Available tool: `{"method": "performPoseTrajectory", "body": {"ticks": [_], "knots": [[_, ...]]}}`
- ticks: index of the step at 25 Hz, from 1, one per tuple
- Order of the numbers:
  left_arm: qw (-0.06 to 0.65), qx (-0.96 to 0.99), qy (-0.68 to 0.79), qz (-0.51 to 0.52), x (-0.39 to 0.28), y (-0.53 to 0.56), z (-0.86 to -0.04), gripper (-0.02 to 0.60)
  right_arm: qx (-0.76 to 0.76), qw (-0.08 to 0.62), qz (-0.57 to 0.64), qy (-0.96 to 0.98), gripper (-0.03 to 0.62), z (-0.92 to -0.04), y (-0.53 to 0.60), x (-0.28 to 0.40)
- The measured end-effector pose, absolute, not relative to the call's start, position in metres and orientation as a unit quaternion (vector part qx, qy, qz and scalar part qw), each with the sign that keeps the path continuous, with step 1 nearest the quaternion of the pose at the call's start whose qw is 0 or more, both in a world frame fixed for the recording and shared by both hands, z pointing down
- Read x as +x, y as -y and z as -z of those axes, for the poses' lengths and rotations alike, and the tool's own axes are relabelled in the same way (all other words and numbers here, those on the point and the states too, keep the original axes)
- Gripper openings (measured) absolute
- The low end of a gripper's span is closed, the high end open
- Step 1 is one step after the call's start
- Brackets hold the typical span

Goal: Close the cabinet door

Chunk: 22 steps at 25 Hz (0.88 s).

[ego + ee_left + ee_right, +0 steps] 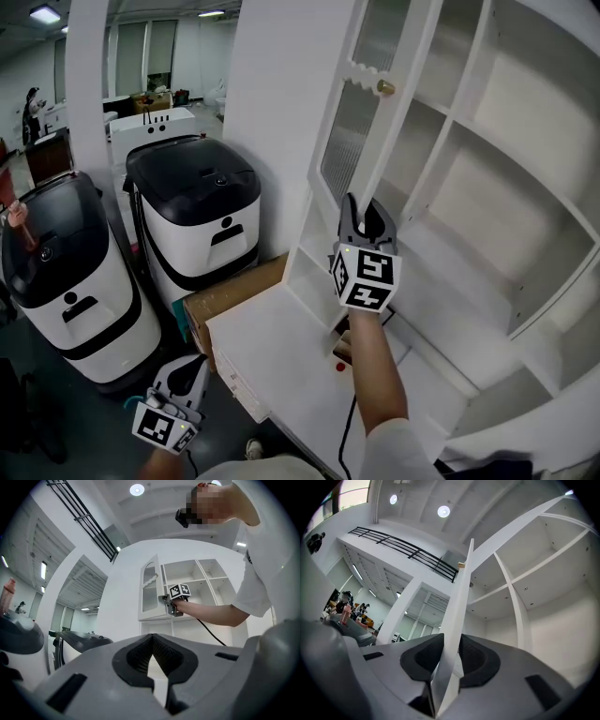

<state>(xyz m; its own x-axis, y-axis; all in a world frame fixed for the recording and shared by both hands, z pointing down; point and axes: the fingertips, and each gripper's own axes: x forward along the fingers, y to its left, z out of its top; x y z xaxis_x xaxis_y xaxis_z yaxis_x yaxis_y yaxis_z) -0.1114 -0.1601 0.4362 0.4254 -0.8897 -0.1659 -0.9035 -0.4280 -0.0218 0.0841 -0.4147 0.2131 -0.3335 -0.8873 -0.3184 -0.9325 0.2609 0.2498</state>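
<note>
The white cabinet door with a ribbed glass pane and a brass knob stands swung open in front of the shelves. In the head view my right gripper reaches up to the door's lower free edge. In the right gripper view that edge runs straight up between the jaws of my right gripper, and both dark pads press on it. My left gripper hangs low at the left, away from the cabinet, shut with nothing in it. The left gripper view shows the door far ahead, past my left gripper.
Open white shelves fill the right side above a white counter. A cardboard box and two white-and-black machines stand on the floor at the left. A black cable trails below my right arm.
</note>
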Motion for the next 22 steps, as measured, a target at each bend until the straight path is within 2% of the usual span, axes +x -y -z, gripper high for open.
{"method": "performPoseTrajectory", "body": {"ticks": [7, 22], "knots": [[0.050, -0.845, -0.529, -0.060, -0.103, 0.173, -0.439, 0.006, -0.584, 0.031, -0.229, -0.778, 0.115, -0.215, 0.421, 0.107], [0.050, -0.843, -0.533, -0.051, -0.103, 0.191, -0.437, 0.006, -0.632, 0.022, -0.250, -0.734, 0.147, -0.224, 0.419, 0.149]]}}
